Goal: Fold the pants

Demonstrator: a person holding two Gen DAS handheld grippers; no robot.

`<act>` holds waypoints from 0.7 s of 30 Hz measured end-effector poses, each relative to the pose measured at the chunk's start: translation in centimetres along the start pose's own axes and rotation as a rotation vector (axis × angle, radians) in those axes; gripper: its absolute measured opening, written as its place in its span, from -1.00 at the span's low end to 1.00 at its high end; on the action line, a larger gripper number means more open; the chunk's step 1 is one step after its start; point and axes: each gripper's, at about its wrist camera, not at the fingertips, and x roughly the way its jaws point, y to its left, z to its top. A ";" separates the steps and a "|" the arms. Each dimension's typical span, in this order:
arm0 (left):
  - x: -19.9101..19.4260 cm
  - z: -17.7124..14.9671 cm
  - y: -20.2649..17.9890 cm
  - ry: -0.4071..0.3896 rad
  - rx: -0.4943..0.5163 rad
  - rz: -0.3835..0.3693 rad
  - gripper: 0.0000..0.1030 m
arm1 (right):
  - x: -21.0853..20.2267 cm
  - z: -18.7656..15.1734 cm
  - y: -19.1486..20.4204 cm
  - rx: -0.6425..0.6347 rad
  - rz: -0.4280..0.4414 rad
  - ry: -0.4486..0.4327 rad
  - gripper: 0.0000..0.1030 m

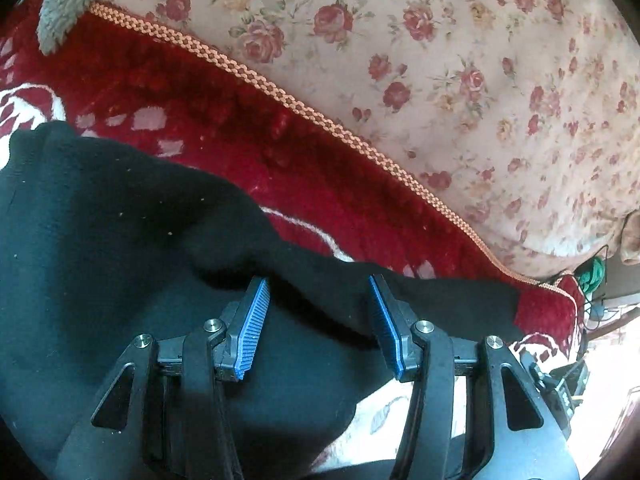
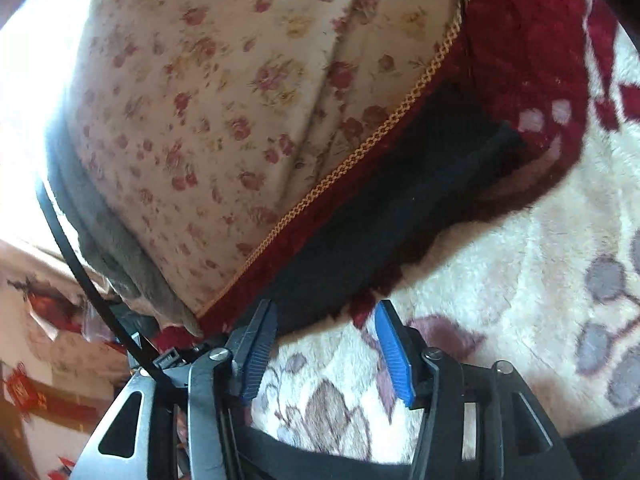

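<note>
The black pants [image 1: 120,248] lie on a red and white patterned blanket [image 1: 224,120]. In the left wrist view they fill the lower left, with a raised fold running under my left gripper [image 1: 318,280]. That gripper is open, its blue pads [image 1: 252,332] just above the cloth, holding nothing. In the right wrist view a narrow black part of the pants [image 2: 400,200] stretches up and to the right from the gripper. My right gripper [image 2: 326,306] is open and empty, over the white part of the blanket [image 2: 500,280] at the near end of the pants.
A floral cream sheet [image 1: 440,60] with an orange braided edge [image 1: 280,92] borders the blanket. A grey fleece piece [image 1: 68,0] lies at the top left. Cables and green cord [image 1: 592,276] sit at the right edge. A black cable [image 2: 80,260] runs beside the right gripper.
</note>
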 end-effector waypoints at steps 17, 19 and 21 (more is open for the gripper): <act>-0.8 0.7 2.2 -0.075 -0.056 -0.071 -0.89 | 0.2 1.4 0.2 -0.033 0.085 -0.188 -0.86; -2.2 0.3 1.7 -0.114 -0.034 -0.081 -0.89 | -0.6 1.3 0.9 -0.049 0.098 -0.192 -0.87; -3.9 -0.3 1.1 -0.153 -0.004 -0.088 -0.90 | -2.0 1.1 1.5 -0.059 0.120 -0.204 -0.87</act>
